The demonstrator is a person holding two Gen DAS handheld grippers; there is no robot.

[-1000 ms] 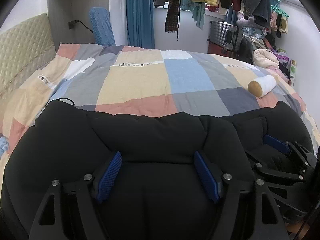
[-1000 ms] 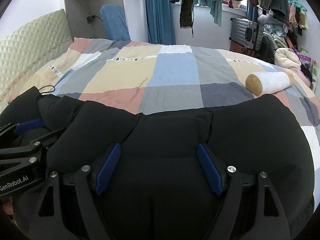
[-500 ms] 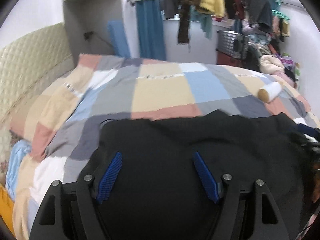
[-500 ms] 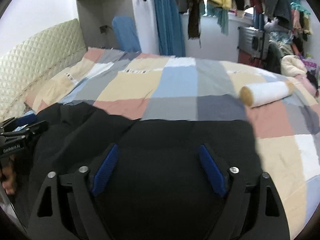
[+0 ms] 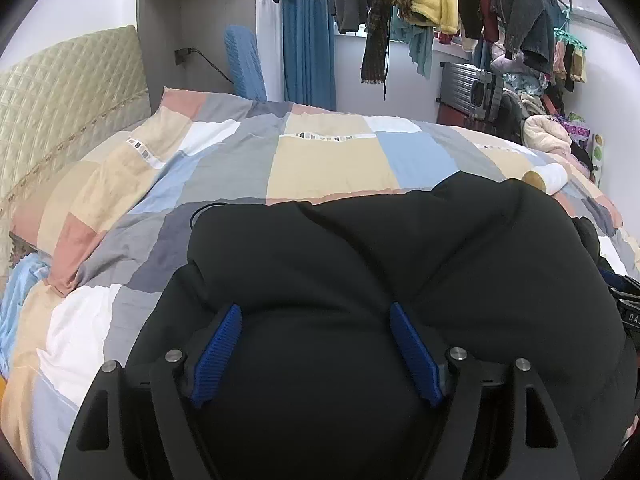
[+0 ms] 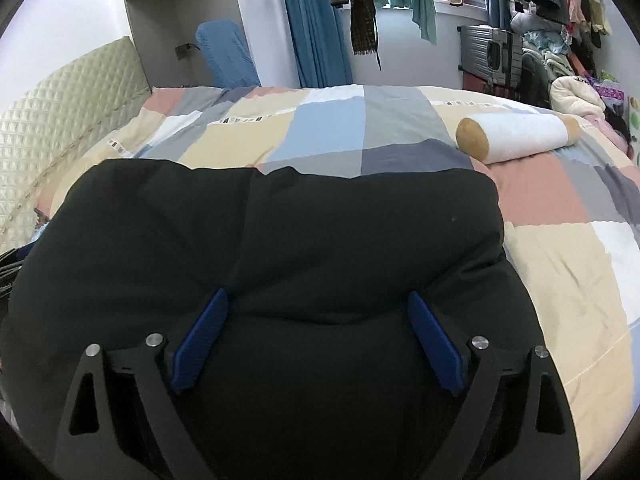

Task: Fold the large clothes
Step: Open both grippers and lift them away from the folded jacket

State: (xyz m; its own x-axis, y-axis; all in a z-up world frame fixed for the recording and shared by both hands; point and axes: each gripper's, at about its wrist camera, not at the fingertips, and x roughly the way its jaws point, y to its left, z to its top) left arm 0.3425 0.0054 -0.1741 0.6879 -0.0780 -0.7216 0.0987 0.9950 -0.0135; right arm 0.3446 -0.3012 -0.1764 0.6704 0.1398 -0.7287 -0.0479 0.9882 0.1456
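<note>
A thick black padded coat (image 5: pixel 400 248) lies bunched on the near side of a bed covered by a checked quilt (image 5: pixel 328 160). My left gripper (image 5: pixel 315 308) is shut on a fat fold of it, the blue pads pressing into the bulge. In the right wrist view the coat (image 6: pixel 320 220) fills the space between the blue pads of my right gripper (image 6: pixel 317 294). Its jaws are opening, the fabric still dented at both pads. The right gripper's black frame (image 5: pixel 628 312) peeks in at the left view's right edge.
A white bolster with tan ends (image 6: pixel 516 138) lies on the quilt (image 6: pixel 560 272) to the right. A quilted headboard (image 5: pixel 60 96) runs along the left. Hanging clothes (image 5: pixel 440 0), a grey suitcase (image 6: pixel 492 56) and a blue chair (image 6: pixel 224 56) stand beyond the bed.
The two grippers have drawn apart, the left one leftward and the right one rightward, each carrying its part of the coat. The right pads stand wider apart than before.
</note>
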